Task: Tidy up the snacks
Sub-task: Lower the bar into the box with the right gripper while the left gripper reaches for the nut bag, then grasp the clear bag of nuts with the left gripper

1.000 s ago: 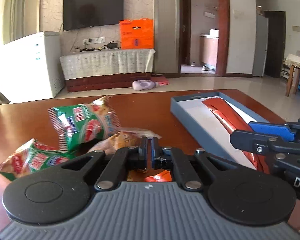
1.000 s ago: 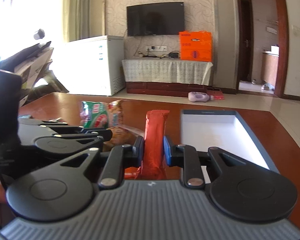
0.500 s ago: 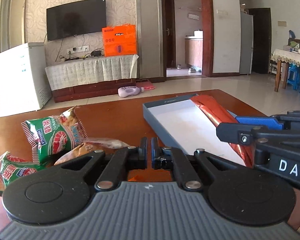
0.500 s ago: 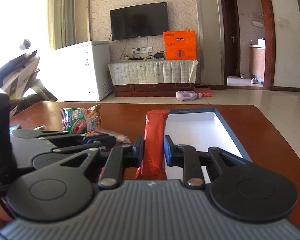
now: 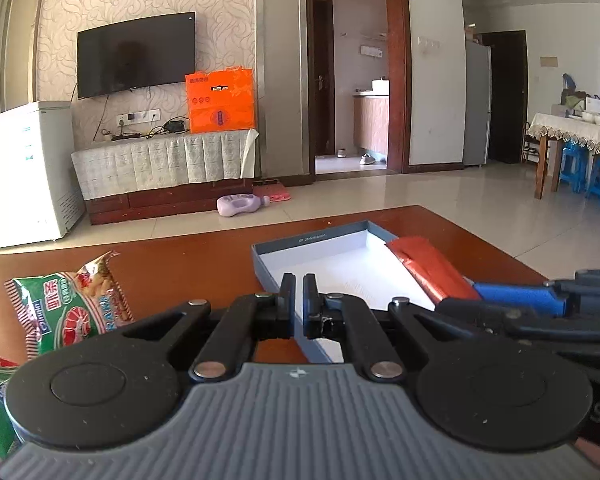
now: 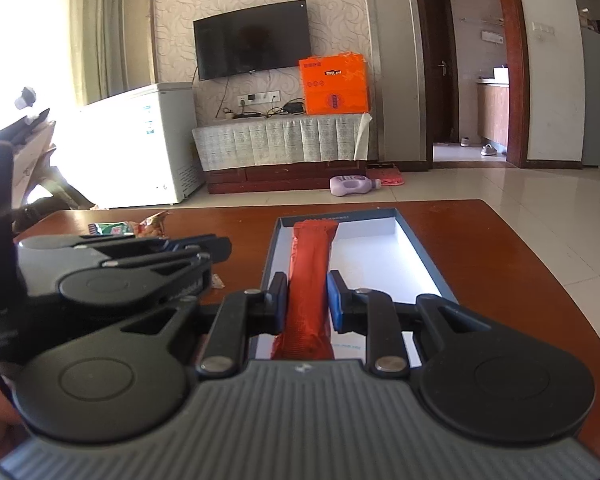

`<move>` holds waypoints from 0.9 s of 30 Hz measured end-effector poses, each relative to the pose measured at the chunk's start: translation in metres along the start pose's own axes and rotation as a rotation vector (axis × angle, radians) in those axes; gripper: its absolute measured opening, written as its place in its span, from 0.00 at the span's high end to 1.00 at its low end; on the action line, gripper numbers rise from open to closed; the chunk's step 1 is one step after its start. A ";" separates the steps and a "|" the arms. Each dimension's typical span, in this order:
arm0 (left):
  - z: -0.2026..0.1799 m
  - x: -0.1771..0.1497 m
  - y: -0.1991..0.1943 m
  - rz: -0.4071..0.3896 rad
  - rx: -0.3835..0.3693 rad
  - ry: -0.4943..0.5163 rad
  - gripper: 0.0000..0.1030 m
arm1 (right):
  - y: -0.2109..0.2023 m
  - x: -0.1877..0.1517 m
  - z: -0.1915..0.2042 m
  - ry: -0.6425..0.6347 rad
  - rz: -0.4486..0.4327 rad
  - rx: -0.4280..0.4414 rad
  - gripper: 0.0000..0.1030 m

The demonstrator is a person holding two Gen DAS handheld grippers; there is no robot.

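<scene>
**Right claw pinching red packet over the box**

Right gripper (image 6: 308,300) is pinching a long red snack packet (image 6: 310,276) between its blue-padded fingers (image 6: 335,300), holding it lengthwise over the white floor of the shallow blue box (image 6: 420,258). Left gripper (image 5: 295,304) is sitting with its fingers nearly pressed together, gripping nothing, just above the box's near left wall. Green snack bags (image 5: 68,312) are lying on the wooden table (image 5: 204,264), left of the box.

Bright daylight, blown-out glare at the left beside the white chest freezer (image 6: 140,144), fisheye-curved edges, near black gripper bodies soft.
</scene>
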State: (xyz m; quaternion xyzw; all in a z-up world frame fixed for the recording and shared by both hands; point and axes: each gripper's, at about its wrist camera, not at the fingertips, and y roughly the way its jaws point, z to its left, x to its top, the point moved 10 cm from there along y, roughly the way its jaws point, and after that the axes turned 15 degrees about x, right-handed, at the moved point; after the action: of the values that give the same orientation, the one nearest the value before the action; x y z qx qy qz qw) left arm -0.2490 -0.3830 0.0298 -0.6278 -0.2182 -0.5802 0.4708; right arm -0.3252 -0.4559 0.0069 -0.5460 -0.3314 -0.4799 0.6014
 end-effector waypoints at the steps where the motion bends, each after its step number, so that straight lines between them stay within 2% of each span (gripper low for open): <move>1: -0.001 0.000 0.000 0.002 -0.002 -0.003 0.96 | 0.000 0.000 0.000 0.001 0.001 0.000 0.76; 5: 0.007 -0.008 -0.001 0.043 0.020 -0.025 0.96 | 0.002 -0.002 0.003 0.000 0.009 0.007 0.76; 7: 0.022 -0.020 -0.006 0.092 0.088 -0.038 0.94 | 0.004 -0.004 0.008 -0.020 0.019 0.017 0.76; 8: 0.032 -0.028 -0.011 0.116 0.132 -0.040 0.85 | 0.005 -0.004 0.009 -0.026 0.024 0.020 0.76; 9: 0.043 -0.035 -0.017 0.127 0.166 -0.040 0.66 | 0.005 -0.005 0.010 -0.025 0.025 0.023 0.76; 10: 0.052 -0.038 -0.023 0.120 0.191 -0.034 0.52 | 0.005 -0.004 0.010 -0.020 0.022 0.027 0.76; 11: 0.063 -0.042 -0.029 0.101 0.225 -0.015 0.23 | 0.003 -0.004 0.011 -0.016 0.017 0.030 0.76; 12: 0.075 -0.046 -0.034 0.080 0.266 0.005 0.09 | 0.003 -0.003 0.012 -0.012 0.012 0.033 0.76; 14: 0.095 -0.059 -0.041 0.067 0.292 0.021 0.09 | 0.003 -0.001 0.014 -0.005 0.004 0.044 0.76; 18: 0.121 -0.099 -0.031 0.162 0.324 0.072 0.09 | 0.006 0.000 0.023 -0.013 0.002 0.064 0.76; 20: 0.127 -0.114 -0.020 0.207 0.313 0.113 0.10 | 0.008 0.000 0.026 -0.014 0.006 0.070 0.76; 22: 0.129 -0.112 -0.018 0.208 0.272 0.083 0.11 | 0.010 0.000 0.028 -0.018 0.007 0.071 0.76; 23: 0.130 -0.112 -0.017 0.210 0.261 0.080 0.18 | 0.010 0.000 0.029 -0.020 0.008 0.071 0.76; 24: 0.130 -0.111 -0.015 0.204 0.259 0.084 0.32 | 0.011 0.000 0.030 -0.022 0.010 0.068 0.76; 27: 0.127 -0.109 -0.012 0.207 0.235 0.076 0.34 | 0.011 -0.002 0.030 -0.026 0.016 0.062 0.76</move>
State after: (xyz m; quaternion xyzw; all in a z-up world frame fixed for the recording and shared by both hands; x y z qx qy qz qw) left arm -0.2171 -0.2405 -0.0531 -0.5649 -0.2008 -0.5225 0.6063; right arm -0.3114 -0.4272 0.0070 -0.5356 -0.3497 -0.4576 0.6176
